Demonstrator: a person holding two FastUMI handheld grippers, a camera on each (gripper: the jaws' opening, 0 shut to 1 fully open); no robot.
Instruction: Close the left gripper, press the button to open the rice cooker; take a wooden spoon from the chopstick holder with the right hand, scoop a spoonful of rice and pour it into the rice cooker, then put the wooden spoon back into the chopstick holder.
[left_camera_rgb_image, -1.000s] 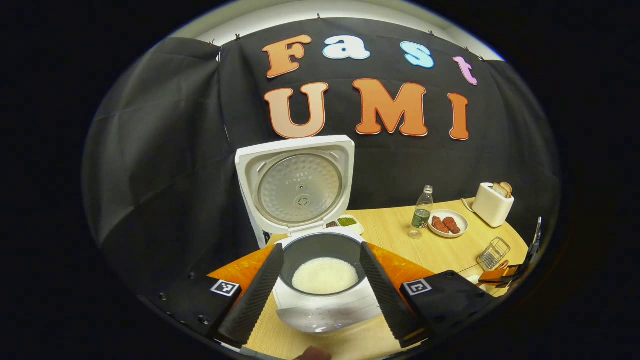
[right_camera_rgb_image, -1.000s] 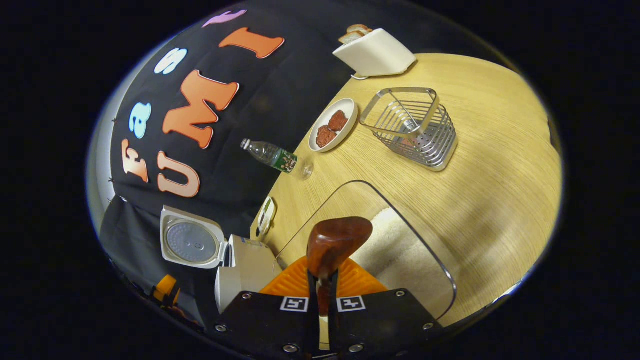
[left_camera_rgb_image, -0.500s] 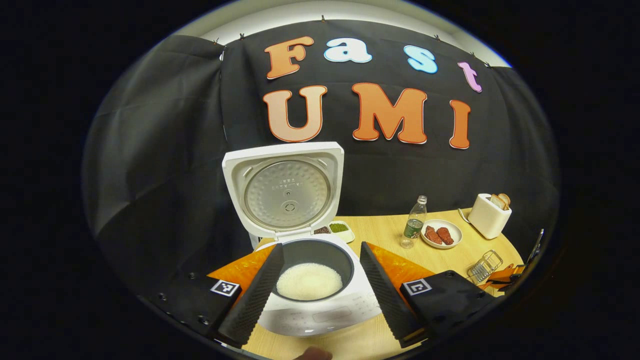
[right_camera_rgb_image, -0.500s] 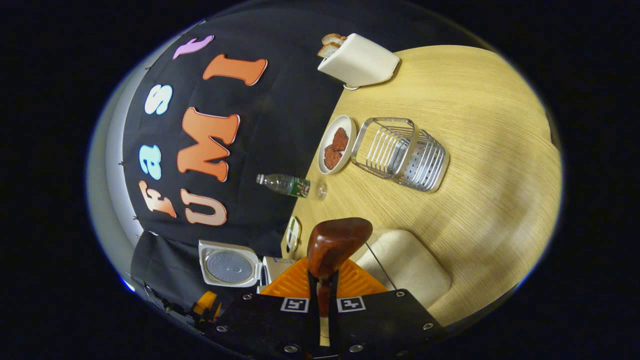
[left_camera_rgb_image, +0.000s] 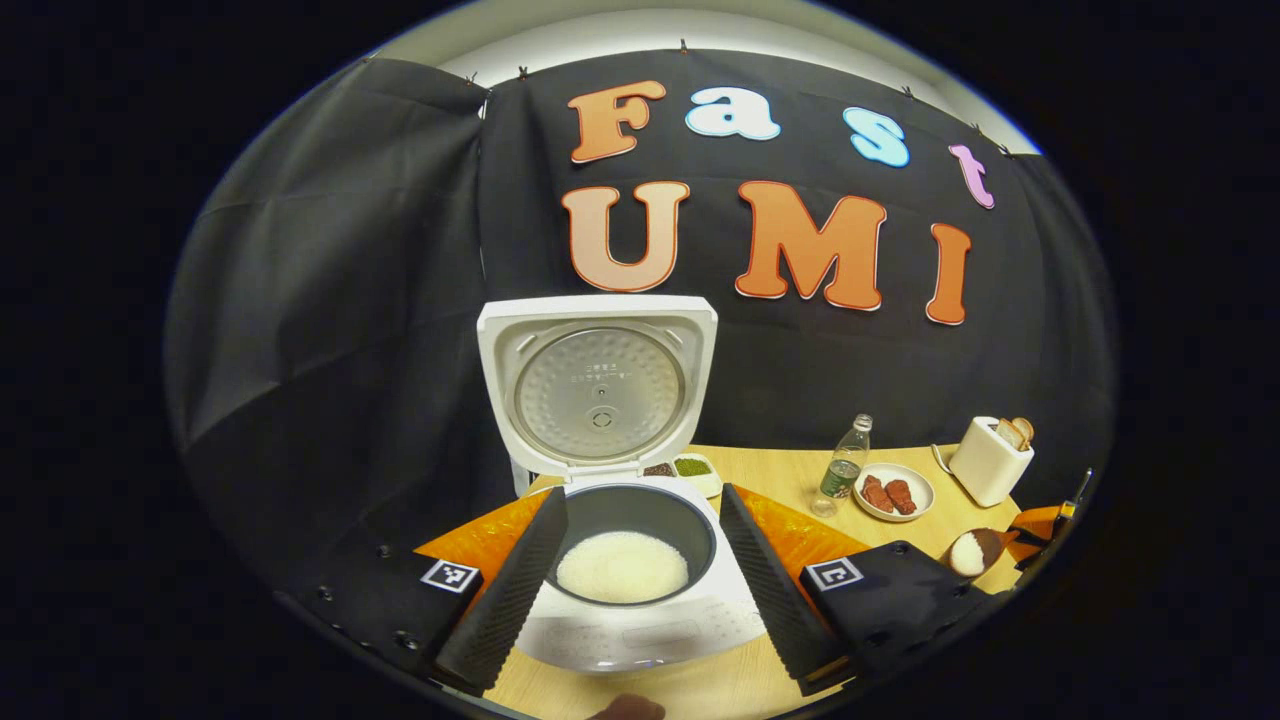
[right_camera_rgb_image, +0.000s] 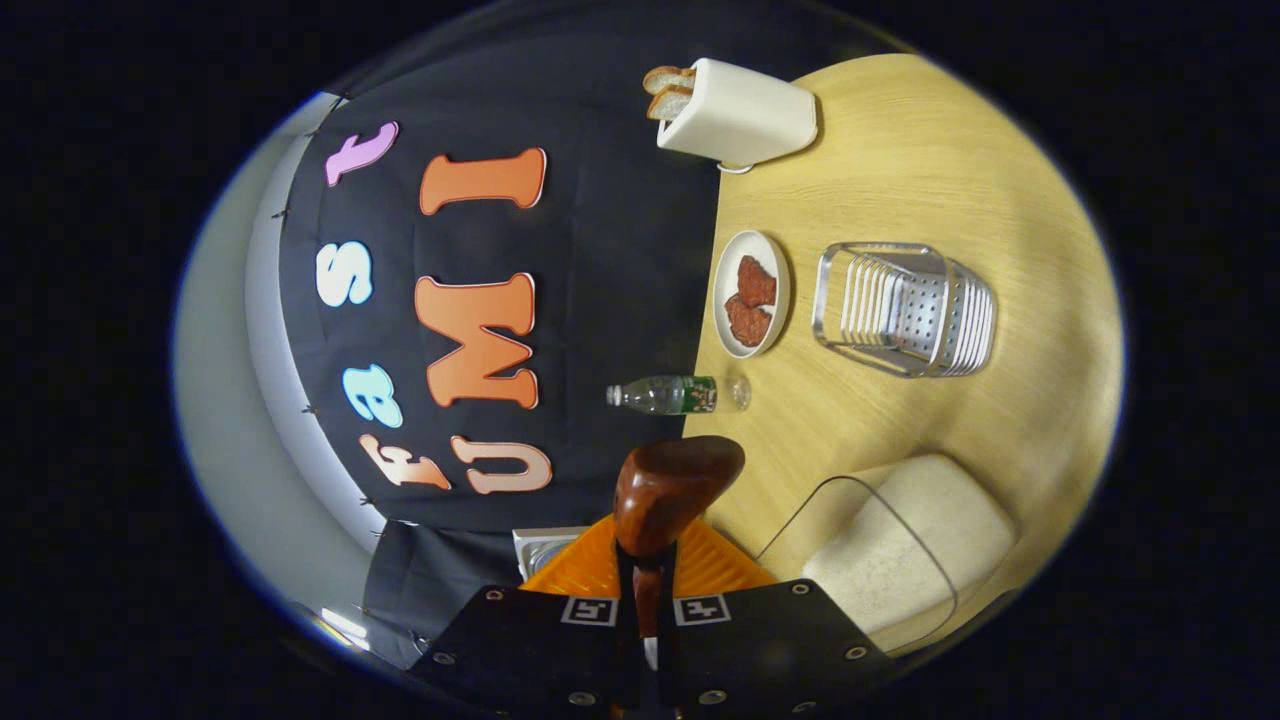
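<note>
The white rice cooker stands with its lid raised, and white rice lies in its dark inner pot. My left gripper is open, one finger on each side of the pot, just in front of it. My right gripper is shut on the handle of the wooden spoon, and I see the brown back of the bowl. In the left gripper view the spoon carries white rice at the far right, above the table. The wire chopstick holder stands on the table beyond the spoon. A clear container of rice sits near the right gripper.
On the wooden table are a plate of red meat, a plastic bottle and a white toaster with bread. A small dish with green and dark contents stands behind the cooker.
My right gripper has rolled and drawn away from the rice container with the spoon, which now carries rice in the left gripper view. The left gripper shifted slightly and stays open.
</note>
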